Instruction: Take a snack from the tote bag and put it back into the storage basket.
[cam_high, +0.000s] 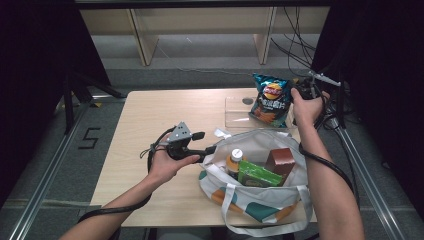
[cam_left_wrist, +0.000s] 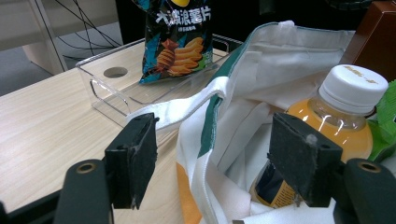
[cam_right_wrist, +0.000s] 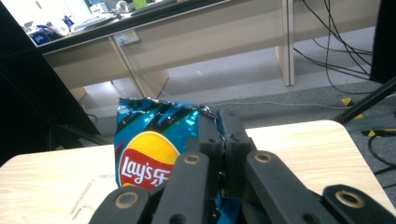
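A blue Lay's chip bag (cam_high: 271, 97) stands upright with its bottom in a clear plastic tray (cam_high: 235, 117) at the table's far right. My right gripper (cam_high: 296, 92) is shut on the bag's top right edge; in the right gripper view the jaws (cam_right_wrist: 223, 135) pinch the crimped foil of the chip bag (cam_right_wrist: 149, 140). My left gripper (cam_high: 210, 150) is open at the left rim of a white tote bag (cam_high: 260, 210). In the left gripper view the tote's rim (cam_left_wrist: 219, 93) runs between the spread pads (cam_left_wrist: 135, 158) without being pressed.
Inside the tote stand an orange juice bottle (cam_high: 234, 160), a green packet (cam_high: 257, 176) and a brown box (cam_high: 280, 161). The bottle (cam_left_wrist: 345, 116) sits close to the left gripper's right pad. Bare wooden tabletop (cam_high: 150, 115) spreads to the left. Cables lie on the floor at the far right.
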